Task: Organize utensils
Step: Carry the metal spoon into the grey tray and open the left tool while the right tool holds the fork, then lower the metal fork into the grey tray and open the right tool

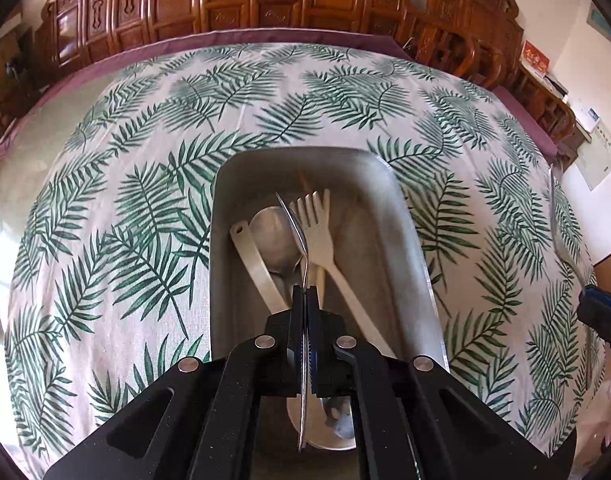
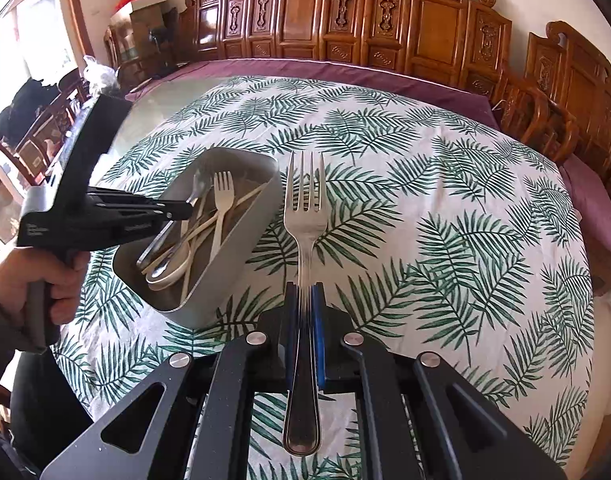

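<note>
Counted: 1 metal tray (image 1: pixel 409 240), lower centre of the left wrist frame, and 2 grippers, left (image 1: pixel 305 300) and right (image 2: pixel 304 300), each clamped on 1 metal utensil. Left one on a metal spoon (image 1: pixel 295 224), right one on a metal fork (image 2: pixel 305 216). Inside the tray: 1 cream fork (image 1: pixel 319 224), 1 grey spoon (image 1: pixel 275 240); pale sticks overlapping, count unclear.

1. Left wrist view: mounted behind the left tongs (image 1: pixel 305 300), looking down, close above the metal tray (image 1: pixel 409 216).
2. Right wrist view: farther back, facing across the surface (image 2: pixel 425 184).
3. Shared: tray (image 2: pixel 241 240), leaf-print cloth (image 1: pixel 105 200), carved wooden chairs (image 2: pixel 385 12).
</note>
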A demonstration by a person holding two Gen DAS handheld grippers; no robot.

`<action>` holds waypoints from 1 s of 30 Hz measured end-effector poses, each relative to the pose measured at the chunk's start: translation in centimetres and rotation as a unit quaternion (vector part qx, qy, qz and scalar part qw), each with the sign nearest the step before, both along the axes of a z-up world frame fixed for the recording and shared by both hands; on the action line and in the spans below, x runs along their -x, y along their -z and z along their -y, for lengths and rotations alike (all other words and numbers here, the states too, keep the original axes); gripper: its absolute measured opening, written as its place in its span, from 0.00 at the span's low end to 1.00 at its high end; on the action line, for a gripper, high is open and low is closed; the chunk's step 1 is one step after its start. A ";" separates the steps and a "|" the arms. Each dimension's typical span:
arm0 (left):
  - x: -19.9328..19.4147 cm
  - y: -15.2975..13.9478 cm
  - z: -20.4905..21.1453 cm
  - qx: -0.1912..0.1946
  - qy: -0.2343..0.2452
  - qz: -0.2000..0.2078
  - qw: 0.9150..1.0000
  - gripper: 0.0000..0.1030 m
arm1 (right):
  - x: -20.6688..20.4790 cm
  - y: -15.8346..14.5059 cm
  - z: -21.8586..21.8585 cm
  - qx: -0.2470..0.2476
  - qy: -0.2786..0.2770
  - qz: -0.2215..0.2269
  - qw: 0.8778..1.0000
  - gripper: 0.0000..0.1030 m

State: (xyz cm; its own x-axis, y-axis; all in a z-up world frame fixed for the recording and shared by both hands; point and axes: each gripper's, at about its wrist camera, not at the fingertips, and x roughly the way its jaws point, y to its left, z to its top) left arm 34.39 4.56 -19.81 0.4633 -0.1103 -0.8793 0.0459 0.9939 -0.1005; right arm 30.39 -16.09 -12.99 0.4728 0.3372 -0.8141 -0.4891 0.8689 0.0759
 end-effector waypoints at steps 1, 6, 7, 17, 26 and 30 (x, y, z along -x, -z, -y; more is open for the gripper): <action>0.0 0.1 -0.1 0.000 -0.001 -0.001 1.000 0.01 | 0.0 0.0 -0.3 0.000 -0.002 0.000 1.000 0.09; 0.2 -0.3 -0.7 0.009 0.000 0.002 1.000 0.08 | -0.1 -0.2 -1.7 0.001 -0.012 0.000 1.000 0.09; 0.4 -0.6 -0.9 0.008 -0.001 0.006 1.000 0.15 | -0.1 -0.2 -1.9 0.001 -0.013 0.000 1.000 0.09; 2.5 -4.9 -3.6 -0.010 0.002 0.057 0.998 0.40 | -0.8 -0.9 -6.0 -0.011 -0.033 0.002 0.999 0.09; 4.6 -8.1 -6.8 -0.023 -0.011 0.092 0.995 0.60 | -1.2 -1.0 -10.0 -0.016 -0.050 0.000 0.999 0.09; 5.3 -8.9 -8.0 -0.021 -0.020 0.102 0.994 0.79 | -1.5 -0.7 -11.2 -0.019 -0.050 -0.004 0.999 0.09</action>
